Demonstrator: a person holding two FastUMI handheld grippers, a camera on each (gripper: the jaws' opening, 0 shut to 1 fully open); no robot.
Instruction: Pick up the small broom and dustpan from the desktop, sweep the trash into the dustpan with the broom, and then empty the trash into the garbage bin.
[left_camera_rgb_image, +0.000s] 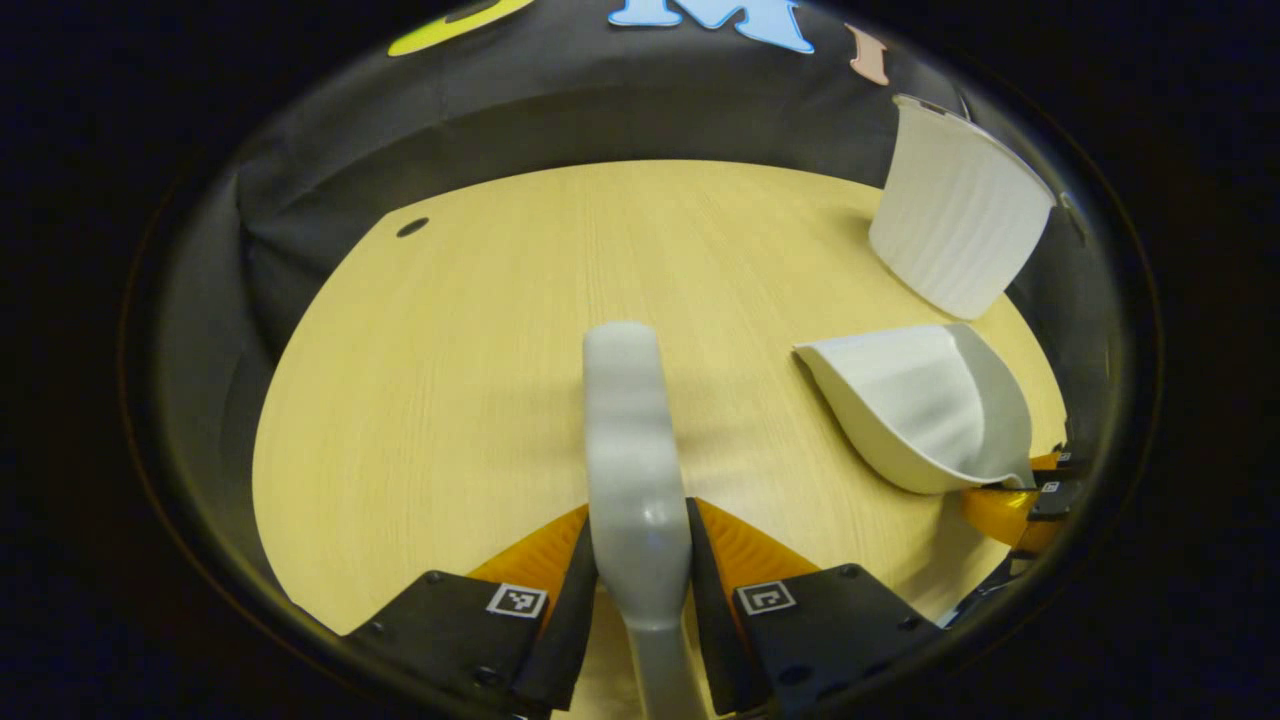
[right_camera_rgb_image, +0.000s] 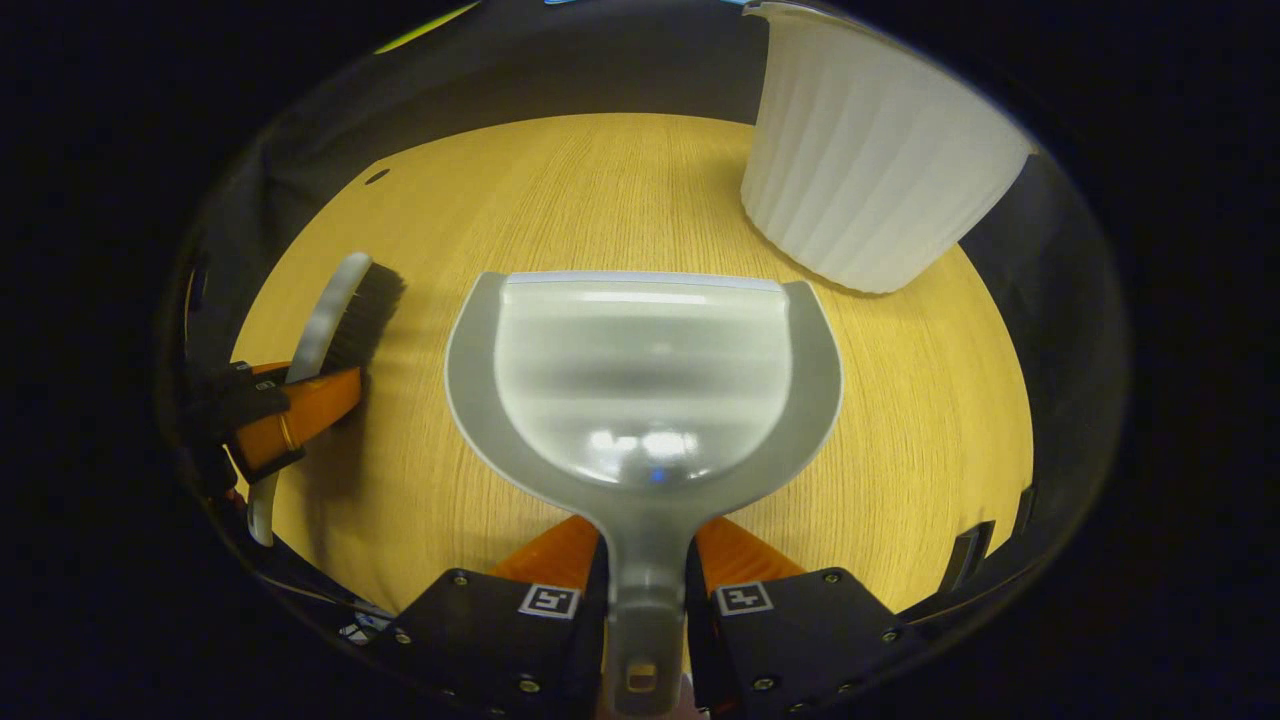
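My left gripper (left_camera_rgb_image: 640, 530) is shut on the grey handle of the small broom (left_camera_rgb_image: 630, 430), which points forward over the wooden desktop (left_camera_rgb_image: 450, 380). In the right gripper view the broom (right_camera_rgb_image: 345, 310) shows its dark bristles at the left, held by the left gripper (right_camera_rgb_image: 290, 410). My right gripper (right_camera_rgb_image: 645, 550) is shut on the handle of the grey dustpan (right_camera_rgb_image: 640, 370), whose scoop looks bare inside. The dustpan (left_camera_rgb_image: 910, 400) hangs to the right of the broom, with the right gripper (left_camera_rgb_image: 1020, 500) behind it. The white ribbed garbage bin (right_camera_rgb_image: 870, 160) stands just beyond the dustpan, to the right.
The garbage bin (left_camera_rgb_image: 955, 220) stands at the desktop's far right edge against the black cloth wall. A small dark hole (left_camera_rgb_image: 412, 227) sits in the desktop at the far left. Bare wood (right_camera_rgb_image: 900, 400) lies around the dustpan.
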